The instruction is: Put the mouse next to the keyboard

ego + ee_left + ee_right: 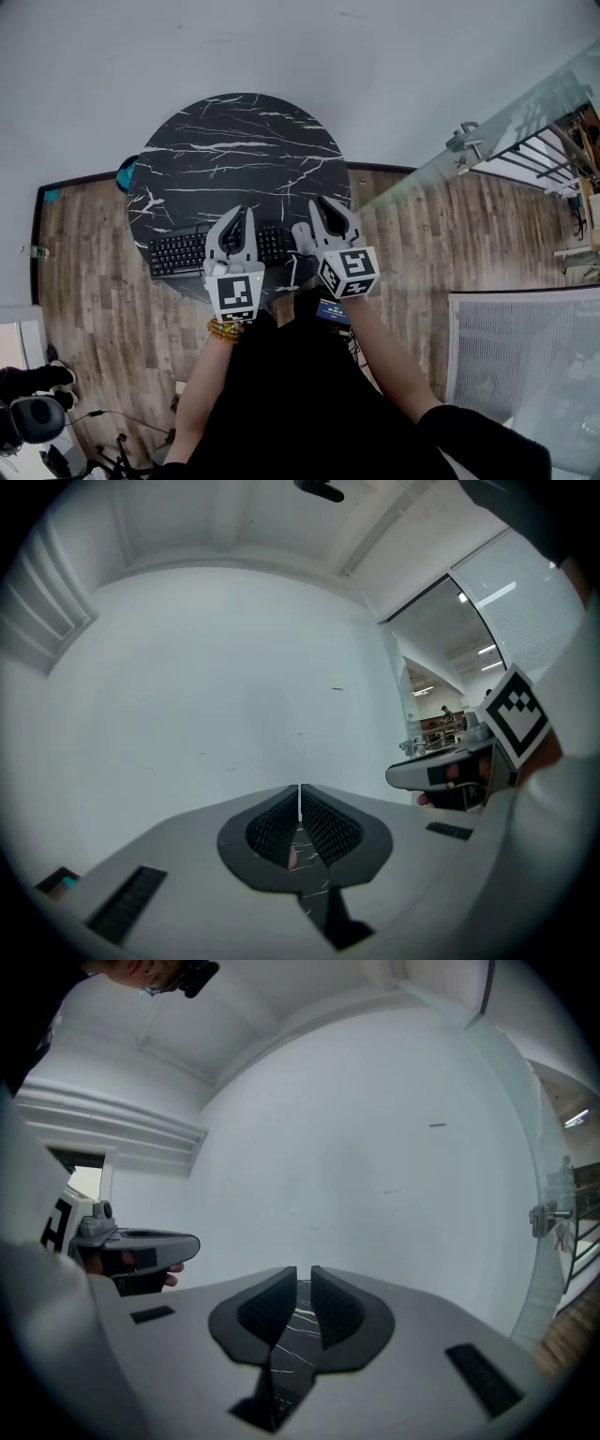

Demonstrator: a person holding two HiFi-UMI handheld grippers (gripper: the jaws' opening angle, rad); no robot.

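Observation:
A black keyboard [178, 251] lies at the near edge of a round black marble table [234, 141]. The white mouse [302, 238] rests on the table just past the keyboard's right end. My left gripper [246, 212] hovers over the keyboard's right half, shut with nothing in it; its pads [323, 827] meet. My right gripper [323, 202] hangs above the table just right of the mouse and does not touch it. Its pads [337, 1305] stand a narrow gap apart, with only marble showing between them. Each gripper view shows the other gripper level beside it.
Wooden floor surrounds the table, with a white wall behind it. A glass railing [506, 131] runs along the right and a white panel [525, 356] stands at the lower right. A teal object [125, 174] sits behind the table's left edge. Headphones [37, 420] lie at the lower left.

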